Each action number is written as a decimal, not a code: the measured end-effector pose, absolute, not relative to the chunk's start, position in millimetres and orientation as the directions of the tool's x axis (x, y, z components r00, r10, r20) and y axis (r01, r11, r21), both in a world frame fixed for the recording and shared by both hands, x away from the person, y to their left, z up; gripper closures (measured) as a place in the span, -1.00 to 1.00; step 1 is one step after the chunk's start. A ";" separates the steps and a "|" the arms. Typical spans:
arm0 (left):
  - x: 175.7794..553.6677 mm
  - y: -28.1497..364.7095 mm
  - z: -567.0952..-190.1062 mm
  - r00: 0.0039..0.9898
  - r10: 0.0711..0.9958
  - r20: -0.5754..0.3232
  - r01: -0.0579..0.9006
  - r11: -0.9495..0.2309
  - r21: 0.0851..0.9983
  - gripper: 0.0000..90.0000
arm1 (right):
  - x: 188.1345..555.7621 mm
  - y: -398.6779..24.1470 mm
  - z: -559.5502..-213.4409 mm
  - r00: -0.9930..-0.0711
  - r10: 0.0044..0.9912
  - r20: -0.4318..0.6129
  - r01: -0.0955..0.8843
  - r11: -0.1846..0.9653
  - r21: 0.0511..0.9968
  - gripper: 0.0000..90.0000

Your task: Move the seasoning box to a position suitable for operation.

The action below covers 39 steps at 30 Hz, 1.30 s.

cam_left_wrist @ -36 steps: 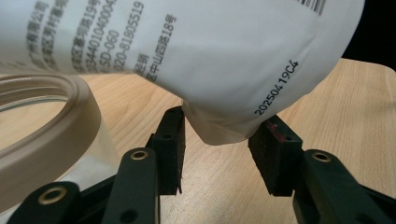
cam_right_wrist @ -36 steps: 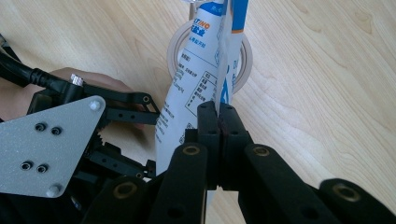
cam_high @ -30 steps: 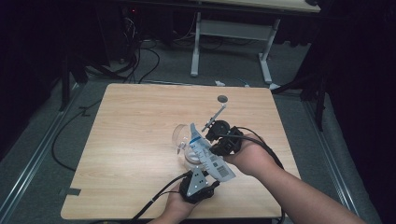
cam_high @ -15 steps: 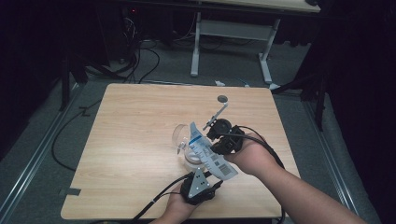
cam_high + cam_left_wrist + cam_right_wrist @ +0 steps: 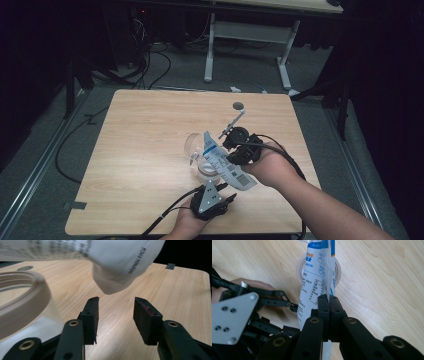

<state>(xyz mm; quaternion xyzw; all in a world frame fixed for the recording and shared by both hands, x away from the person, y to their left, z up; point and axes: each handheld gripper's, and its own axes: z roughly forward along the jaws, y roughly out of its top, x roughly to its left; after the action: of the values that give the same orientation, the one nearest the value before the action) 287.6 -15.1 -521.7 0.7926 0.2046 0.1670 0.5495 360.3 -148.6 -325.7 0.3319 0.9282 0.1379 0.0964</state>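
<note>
Above jar (image 5: 200, 152) mouth: white-blue packet (image 5: 225, 162), long axis tilted, upper end toward jar, lower end toward person. Jar clear, upright on tabletop (image 5: 150, 130), white powder at bottom. Right claw (image 5: 329, 305) clenched on packet. Left claw (image 5: 115, 315) released, just beside jar.

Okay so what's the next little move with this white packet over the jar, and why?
Probably tip the packet a little steeper. The right hand-held gripper is shut on its lower edge, its top end hangs over the clear jar, and the left hand-held gripper waits open beside the jar, gripping nothing.
</note>
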 end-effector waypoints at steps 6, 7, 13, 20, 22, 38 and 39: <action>288.0 -1.2 -523.1 0.858 0.511 0.040 0.144 -0.316 0.938 0.24 | 361.6 -148.7 -327.9 -0.765 0.639 -0.085 0.588 0.745 0.315 1.00; 288.0 1.3 -522.6 0.858 0.513 0.038 0.146 -0.314 0.938 0.24 | 361.7 -148.7 -328.0 -0.765 0.638 -0.085 0.587 0.746 0.315 1.00; 287.9 18.1 -520.1 0.850 0.526 0.044 0.143 -0.310 0.940 0.24 | 362.3 -148.4 -329.7 -0.767 0.637 -0.081 0.586 0.746 0.316 1.00; 291.2 46.4 -516.7 0.824 0.565 0.050 0.148 -0.299 0.943 0.24 | 362.2 -149.1 -330.2 -0.766 0.638 -0.084 0.587 0.746 0.313 1.00; 293.2 56.3 -515.8 0.814 0.579 0.050 0.152 -0.296 0.943 0.24 | 362.1 -149.2 -330.1 -0.764 0.639 -0.088 0.588 0.747 0.311 1.00; 309.0 118.7 -516.9 0.714 0.699 0.041 0.196 -0.255 0.947 0.23 | 361.8 -151.9 -332.3 -0.759 0.646 -0.085 0.594 0.739 0.319 1.00; 309.2 120.2 -517.3 0.712 0.701 0.041 0.196 -0.254 0.947 0.23 | 362.1 -153.0 -332.3 -0.758 0.646 -0.086 0.593 0.739 0.320 1.00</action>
<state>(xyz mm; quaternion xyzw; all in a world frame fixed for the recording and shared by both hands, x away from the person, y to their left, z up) 309.2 120.2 -517.3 0.7557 0.2969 0.2365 0.5336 362.1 -153.0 -332.3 0.3341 0.9275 0.1378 0.0960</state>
